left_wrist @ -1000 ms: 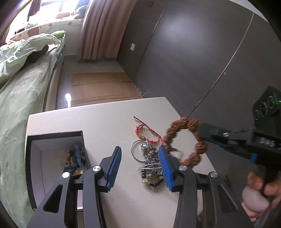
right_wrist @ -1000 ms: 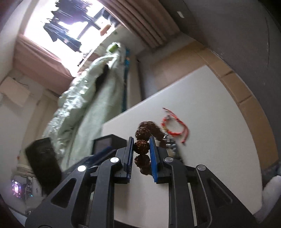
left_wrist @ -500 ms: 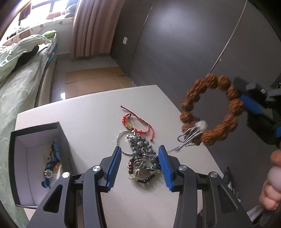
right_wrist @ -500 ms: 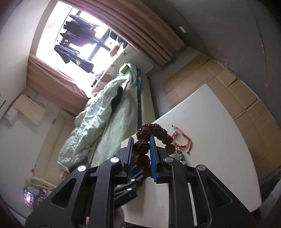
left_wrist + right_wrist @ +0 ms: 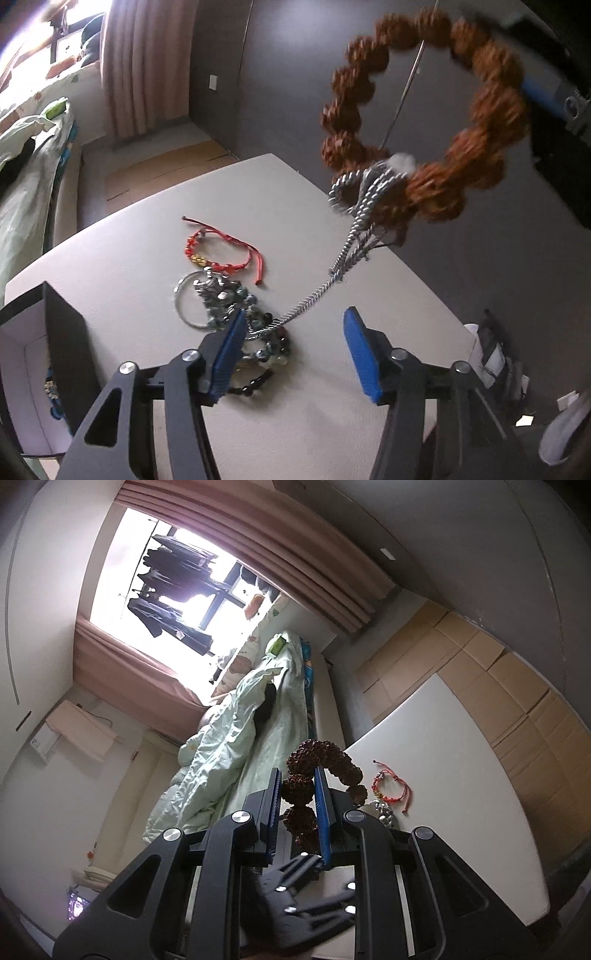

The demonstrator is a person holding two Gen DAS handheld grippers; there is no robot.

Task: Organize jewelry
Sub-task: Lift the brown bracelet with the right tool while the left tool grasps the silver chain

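Note:
My right gripper [image 5: 297, 805] is shut on a brown bead bracelet [image 5: 300, 786] and holds it high above the table; the bracelet [image 5: 480, 122] fills the upper right of the left wrist view. A silver chain [image 5: 343, 258] hangs from it down into the jewelry pile [image 5: 236, 306] on the white table [image 5: 314, 417]. A red cord bracelet [image 5: 221, 254] lies behind the pile. My left gripper [image 5: 291, 350] is open and empty just above the pile, its left pad next to the chain's lower end.
An open dark box [image 5: 33, 354] with jewelry inside stands at the table's left. A bed [image 5: 22, 166] lies beyond the table on the left. A dark wardrobe [image 5: 295, 66] stands behind. The table's right edge [image 5: 436, 302] is close.
My right gripper has lifted the brown bead bracelet well up, and the silver chain has come up with it, stretched taut. The left gripper has shifted right, closer over the pile.

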